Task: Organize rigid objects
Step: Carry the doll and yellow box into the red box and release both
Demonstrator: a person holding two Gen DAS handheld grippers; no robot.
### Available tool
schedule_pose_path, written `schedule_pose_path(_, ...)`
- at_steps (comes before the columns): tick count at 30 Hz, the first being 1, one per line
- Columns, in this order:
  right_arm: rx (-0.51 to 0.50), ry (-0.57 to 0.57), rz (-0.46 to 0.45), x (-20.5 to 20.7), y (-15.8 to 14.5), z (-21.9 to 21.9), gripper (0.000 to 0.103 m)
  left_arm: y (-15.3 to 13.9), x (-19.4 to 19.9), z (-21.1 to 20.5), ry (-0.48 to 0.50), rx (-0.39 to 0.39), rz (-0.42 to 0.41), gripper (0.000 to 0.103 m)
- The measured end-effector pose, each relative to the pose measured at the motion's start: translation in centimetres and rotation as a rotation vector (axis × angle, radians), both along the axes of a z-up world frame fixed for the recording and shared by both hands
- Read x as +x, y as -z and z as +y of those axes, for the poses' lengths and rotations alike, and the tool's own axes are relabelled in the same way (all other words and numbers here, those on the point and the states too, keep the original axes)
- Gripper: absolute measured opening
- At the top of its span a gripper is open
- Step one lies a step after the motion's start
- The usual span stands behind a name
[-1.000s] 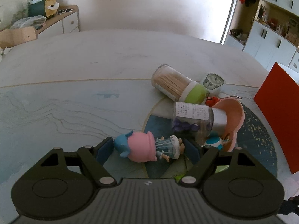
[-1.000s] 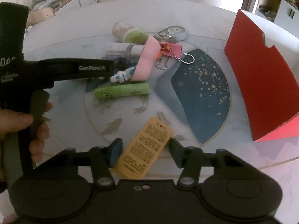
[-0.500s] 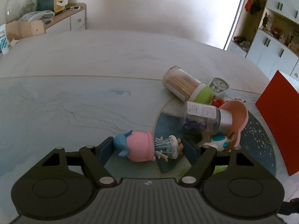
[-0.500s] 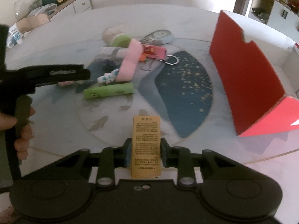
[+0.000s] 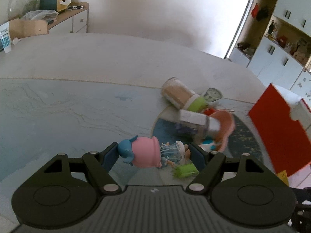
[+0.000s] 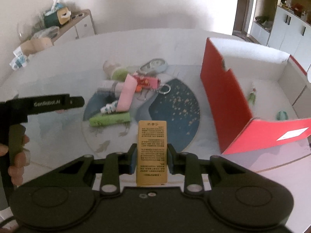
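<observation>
Right wrist view: right hand-held gripper (image 6: 150, 158) clamps one yellow box (image 6: 152, 151); left hand-held gripper (image 5: 154, 153) grips one figurine (image 5: 147, 152).

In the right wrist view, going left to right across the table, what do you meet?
Left gripper with the hand holding it → lying green tube-shaped toy → yellow printed box gripped in the right gripper's jaws → dark blue speckled patch on the table → open red box.

- Rear wall (image 5: 155, 5): plain, pale, brightly lit.
- Wooden sideboard (image 5: 77, 17) at 10 o'clock, white drawers, cluttered top.
- White cabinets (image 5: 281, 58) with open shelves at 2 o'clock.
- Dark doorway (image 6: 244, 5) at 1 o'clock.
</observation>
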State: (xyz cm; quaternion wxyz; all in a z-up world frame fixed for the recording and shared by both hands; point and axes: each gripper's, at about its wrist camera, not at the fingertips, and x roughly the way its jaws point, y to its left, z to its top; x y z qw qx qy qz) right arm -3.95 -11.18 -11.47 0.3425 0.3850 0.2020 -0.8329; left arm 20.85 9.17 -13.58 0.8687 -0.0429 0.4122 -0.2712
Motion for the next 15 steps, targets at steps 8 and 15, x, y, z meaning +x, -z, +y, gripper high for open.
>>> schedule_pose_path(8,-0.065,-0.002,0.017,-0.8,-3.5,1.8,0.029,-3.7,-2.1,-0.8,0.093,-0.032,-0.018,0.078)
schedule_pose_path(15,-0.109,-0.001,0.029,-2.2,-6.2,3.8,0.029,-7.5,-4.3,-2.7,0.162,-0.038,-0.060,0.078)
